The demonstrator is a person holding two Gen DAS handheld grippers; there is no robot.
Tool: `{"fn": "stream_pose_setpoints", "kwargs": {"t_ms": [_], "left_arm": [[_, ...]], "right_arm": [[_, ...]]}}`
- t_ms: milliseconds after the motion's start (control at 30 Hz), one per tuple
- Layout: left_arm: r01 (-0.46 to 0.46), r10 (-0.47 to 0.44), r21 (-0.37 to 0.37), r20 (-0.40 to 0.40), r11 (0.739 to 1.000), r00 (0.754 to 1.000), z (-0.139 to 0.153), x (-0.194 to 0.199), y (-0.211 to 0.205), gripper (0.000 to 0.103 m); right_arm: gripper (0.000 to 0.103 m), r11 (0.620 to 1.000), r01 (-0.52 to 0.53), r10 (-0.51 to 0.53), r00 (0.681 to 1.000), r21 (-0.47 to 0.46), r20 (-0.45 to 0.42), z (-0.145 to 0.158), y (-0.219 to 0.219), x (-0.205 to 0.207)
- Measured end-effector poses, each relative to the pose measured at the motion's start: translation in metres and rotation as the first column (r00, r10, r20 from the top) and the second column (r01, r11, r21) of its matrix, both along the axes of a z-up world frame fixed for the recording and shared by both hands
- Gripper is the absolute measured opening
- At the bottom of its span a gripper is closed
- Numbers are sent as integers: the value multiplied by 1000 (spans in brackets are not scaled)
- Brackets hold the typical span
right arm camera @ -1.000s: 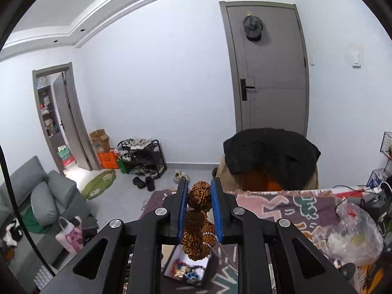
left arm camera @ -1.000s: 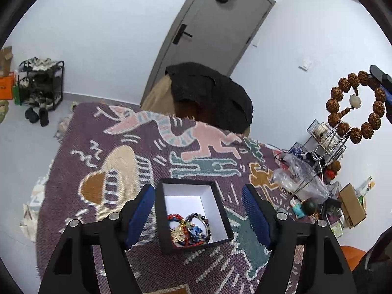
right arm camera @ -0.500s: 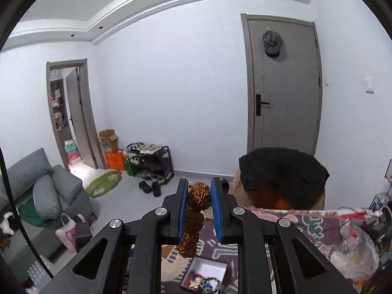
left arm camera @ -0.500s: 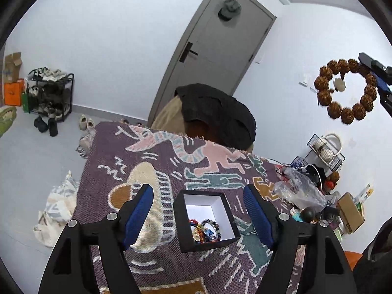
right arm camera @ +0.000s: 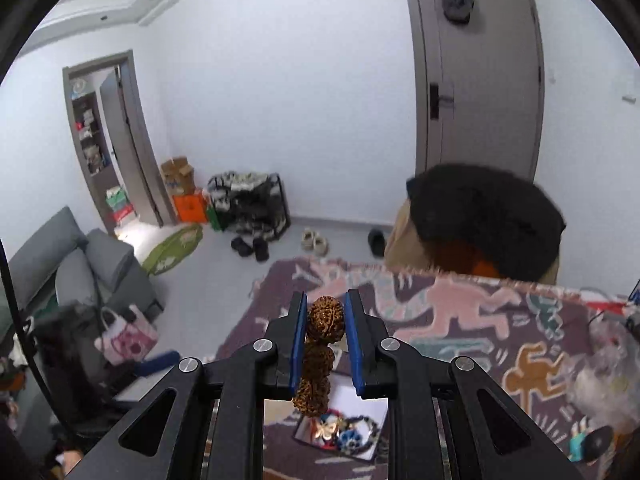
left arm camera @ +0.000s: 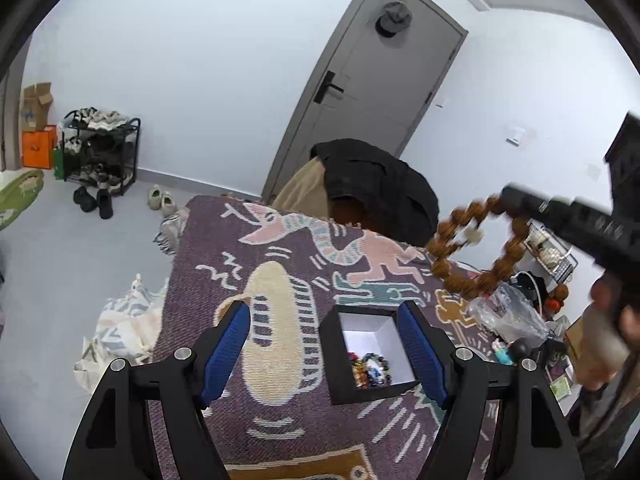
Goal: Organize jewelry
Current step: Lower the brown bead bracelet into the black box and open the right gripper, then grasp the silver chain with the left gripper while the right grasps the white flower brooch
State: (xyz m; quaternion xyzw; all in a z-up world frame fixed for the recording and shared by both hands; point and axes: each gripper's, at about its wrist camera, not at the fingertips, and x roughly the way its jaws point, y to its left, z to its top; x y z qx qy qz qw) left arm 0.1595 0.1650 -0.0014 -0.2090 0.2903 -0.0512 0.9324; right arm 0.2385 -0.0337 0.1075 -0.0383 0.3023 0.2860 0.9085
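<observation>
- The right gripper [right arm camera: 326, 314] is clenching a bracelet [right arm camera: 325, 314] of knobbly brown beads, one bead pinched between its blue pads [right arm camera: 299, 344] and the others hanging below.
- In the left wrist view the same bracelet [left arm camera: 476, 246] is dangling as an open ring at about 2 o'clock, in the air over the far right part of the bench [left arm camera: 208, 280], blurred.
- The left gripper [left arm camera: 324, 352] is standing released, its jaws wide apart and nothing pressed between them.
- A black box [left arm camera: 370, 354] with a white inside is sitting on the patterned purple cloth [left arm camera: 280, 248] covering the bench, just inside the left gripper's right-hand pad.
- Several coloured bead bracelets [left arm camera: 370, 370] are lying in the near corner of the box.
- In the right wrist view the box [right arm camera: 344, 428] is showing at 6 o'clock, directly below the hanging beads.
</observation>
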Motion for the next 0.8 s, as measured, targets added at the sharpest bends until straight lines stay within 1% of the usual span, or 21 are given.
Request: {"fn": "stream_pose_setpoints", "kwargs": {"t_ms": [67,200,267,300,333,367,400,433,500,600,800], "left_arm": [[-15,15,6,-8,1000,1000,-3,-1,6,77],[-37,37,4,-22,999,999,-7,-1,15,77],[-45,45,2,-27,999,999,-9,0,17,77],[-47,47,2,-31,999,998,-10,1,17,77],[-47,47,2,-32,999,998,-10,1,17,77],[-46,46,3,-34,999,998,-10,2,15,77],[-43,43,4,-35,999,998,-10,2,13,77],[-39,39,5,-36,999,999,-10,3,11,77],[-31,31,8,-37,999,999,-9,4,6,77],[-9,9,12,-37,1000,999,-9,9,-7,77],[67,-66,31,-33,997,997,-9,20,-47,77]], "right_arm": [[20,1000,-8,7,999,-11,-41,-19,4,8],[20,999,-13,9,994,-35,-112,-47,11,20],[21,998,-19,8,985,-61,-171,-63,13,29],[24,997,-19,6,982,-69,-190,-67,13,31],[34,997,-12,-3,978,-74,-208,-72,10,34],[43,997,0,-16,976,-75,-215,-75,5,36],[53,997,13,-29,976,-72,-216,-76,0,36],[58,997,29,-43,977,-67,-210,-76,-4,35],[59,997,61,-71,978,-56,-197,-75,-21,32],[59,995,91,-97,975,-40,-200,-75,-48,28],[62,985,172,-174,964,-27,-202,-82,-105,19]]}}
